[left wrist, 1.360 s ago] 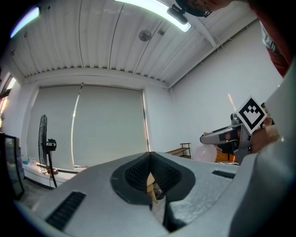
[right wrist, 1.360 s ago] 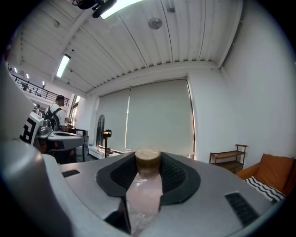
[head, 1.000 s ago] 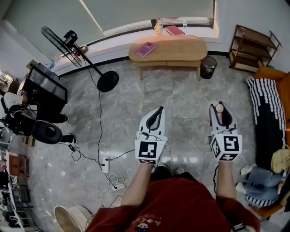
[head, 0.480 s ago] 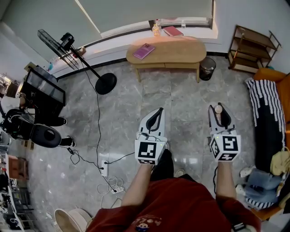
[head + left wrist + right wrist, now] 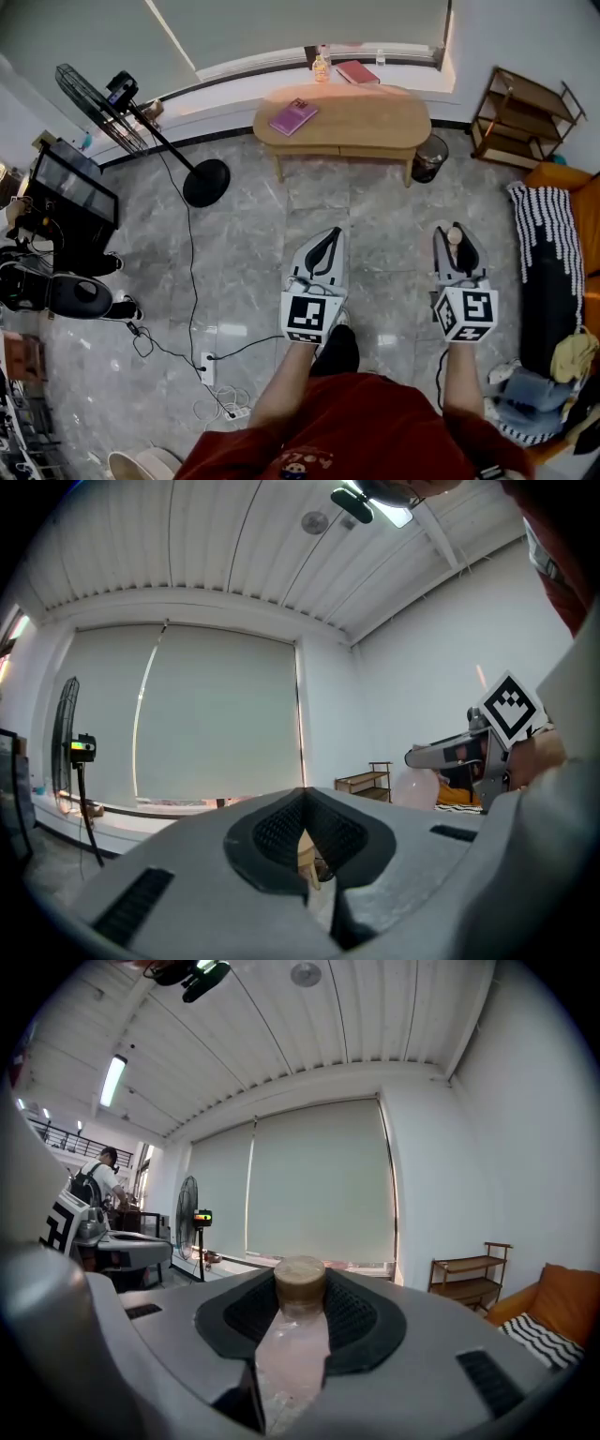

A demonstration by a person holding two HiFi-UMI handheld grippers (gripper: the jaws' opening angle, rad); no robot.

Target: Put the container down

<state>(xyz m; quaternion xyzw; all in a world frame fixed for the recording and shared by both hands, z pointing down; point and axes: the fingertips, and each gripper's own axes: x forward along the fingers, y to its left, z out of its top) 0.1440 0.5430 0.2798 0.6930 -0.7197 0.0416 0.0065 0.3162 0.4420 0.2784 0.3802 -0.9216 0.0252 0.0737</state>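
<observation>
While the person stands over the grey floor (image 5: 244,234), the head view has the right gripper (image 5: 455,232) at three o'clock, clamped on the container (image 5: 456,242), a small capped bottle. The left gripper (image 5: 330,234) sits near centre, and the wooden table (image 5: 375,111) is well off at twelve o'clock. Left gripper view: jaws pressed together, nothing between. Right gripper view: ribbed pads (image 5: 356,1318) pinch the bottle below its tan cap. By my read, nothing is set down yet, so carry, lower and release remain.
</observation>
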